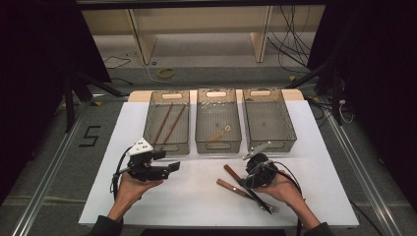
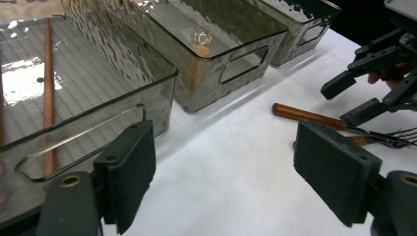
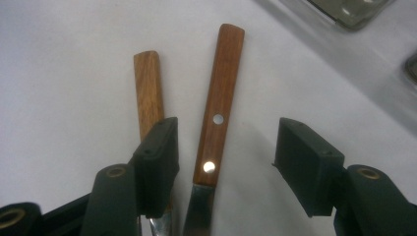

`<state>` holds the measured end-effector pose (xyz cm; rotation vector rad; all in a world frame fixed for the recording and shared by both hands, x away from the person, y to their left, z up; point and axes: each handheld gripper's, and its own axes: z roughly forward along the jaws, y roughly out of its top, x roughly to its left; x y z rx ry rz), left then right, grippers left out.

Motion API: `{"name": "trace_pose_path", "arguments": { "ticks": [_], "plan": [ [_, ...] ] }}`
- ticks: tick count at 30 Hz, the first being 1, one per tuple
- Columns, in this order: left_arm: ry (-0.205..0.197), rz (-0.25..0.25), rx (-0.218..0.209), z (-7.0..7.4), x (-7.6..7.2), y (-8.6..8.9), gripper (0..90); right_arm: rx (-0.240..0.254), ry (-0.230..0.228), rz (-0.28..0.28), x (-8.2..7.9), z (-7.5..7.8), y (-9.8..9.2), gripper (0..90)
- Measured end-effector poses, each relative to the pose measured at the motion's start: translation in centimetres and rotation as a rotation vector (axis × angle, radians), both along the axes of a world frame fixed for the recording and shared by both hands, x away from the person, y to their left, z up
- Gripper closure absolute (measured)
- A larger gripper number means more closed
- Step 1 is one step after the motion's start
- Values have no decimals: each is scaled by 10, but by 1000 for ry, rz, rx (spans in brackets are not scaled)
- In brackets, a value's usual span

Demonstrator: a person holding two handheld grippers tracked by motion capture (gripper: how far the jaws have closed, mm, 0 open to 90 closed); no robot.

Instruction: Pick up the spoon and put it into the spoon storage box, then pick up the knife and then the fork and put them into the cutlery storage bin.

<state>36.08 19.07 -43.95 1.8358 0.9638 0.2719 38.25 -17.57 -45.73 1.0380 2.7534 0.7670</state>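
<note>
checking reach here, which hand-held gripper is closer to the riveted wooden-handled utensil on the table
Right. The right hand-held gripper is open with that utensil's handle between its jaws. The left hand-held gripper is open over bare table, well to the left.

Dim light is falling from above, leaving the room around the white table point(image 1: 196, 206) nearly black. Glare is rippling on the clear bins point(image 2: 147, 73) ahead of the left gripper point(image 2: 223, 179). Soft shadows are trailing beside the wooden handles point(image 3: 219, 103); the nearest jaws are perhaps blurring slightly.
</note>
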Motion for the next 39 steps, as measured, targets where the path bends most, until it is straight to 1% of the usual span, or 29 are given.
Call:
{"name": "trace_pose_path", "arguments": {
  "ticks": [7, 9, 12, 14, 16, 19, 21, 23, 26, 31, 36, 39],
  "plan": [
    [-15, 0, -4, -6, -7, -1, 225, -24, 23, 18, 5, -1, 8, 431],
    [-22, -5, 14, -8, -9, -2, 222, -36, 27, 24, 6, -2, 10, 431],
    [-24, -13, 29, -11, -10, -3, 220, -48, 32, 28, 7, -3, 12, 436],
    [-21, -11, 26, -13, -10, -3, 217, -55, 35, 31, 8, -3, 13, 441],
    [-21, -14, 33, -14, -11, -3, 218, -57, 36, 35, 8, -4, 13, 447],
    [-33, -9, 44, -15, -13, -4, 221, -65, 44, 37, 9, -5, 13, 454],
    [-31, -9, 37, -14, -15, -3, 221, -70, 49, 37, 10, -5, 14, 460],
    [-34, -10, 38, -15, -17, -3, 221, -73, 52, 40, 10, -5, 15, 464],
    [-34, -14, 53, -17, -19, -4, 221, -81, 57, 46, 10, -6, 16, 472],
    [-25, -14, 51, -19, -22, -4, 221, -101, 69, 50, 10, -8, 17, 486],
    [-26, -28, 61, -21, -25, -7, 221, -109, 65, 54, 10, -8, 17, 500],
    [-28, -26, 64, -22, -27, -7, 221, -118, 62, 58, 10, -8, 18, 514]
  ]
}}
